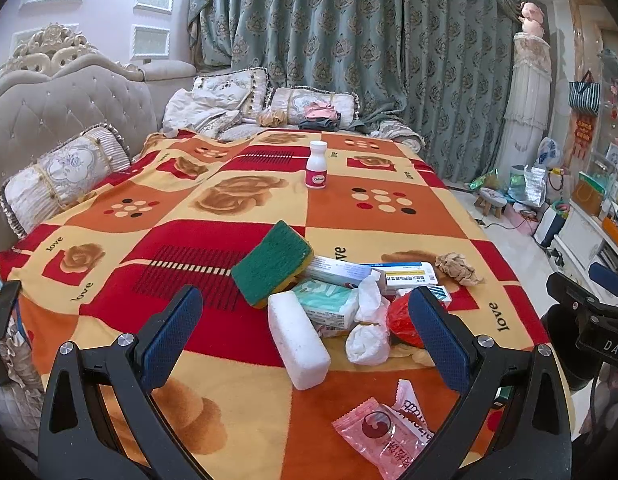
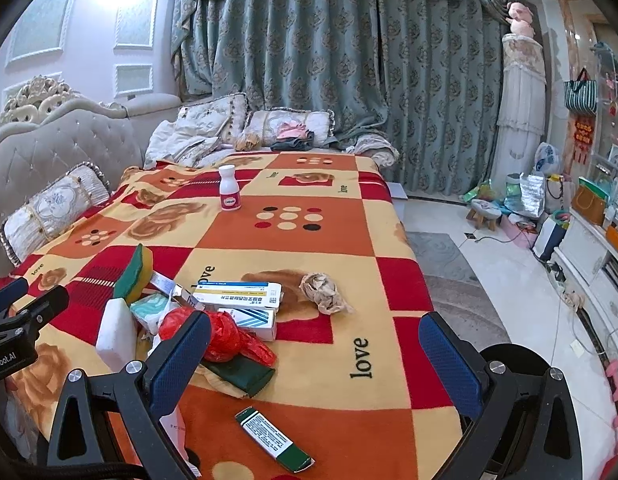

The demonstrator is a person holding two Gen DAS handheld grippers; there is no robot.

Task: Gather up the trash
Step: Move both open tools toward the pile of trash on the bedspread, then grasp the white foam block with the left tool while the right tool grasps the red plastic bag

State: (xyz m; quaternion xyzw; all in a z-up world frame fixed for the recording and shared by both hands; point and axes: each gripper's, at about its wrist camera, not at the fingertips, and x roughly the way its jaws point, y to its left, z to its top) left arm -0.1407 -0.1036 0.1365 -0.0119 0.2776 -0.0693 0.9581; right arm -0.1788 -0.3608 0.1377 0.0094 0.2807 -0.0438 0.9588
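I held both grippers, left gripper and right gripper, wide and empty above the litter. Picking hadn't begun, I judged; the white foam block probably needed a narrower grip next.

Grey-green patterned damask curtains with swag valance span back wall. Beige tufted sofa with carved cream backrest at left, pale embroidered cushions along it. Glossy white tile floor right, small wooden stool there. Bright ceiling glare top right.

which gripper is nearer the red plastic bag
Left, though it's close. The red plastic bag touches the left gripper's right finger; the right gripper has it just beyond its left finger.
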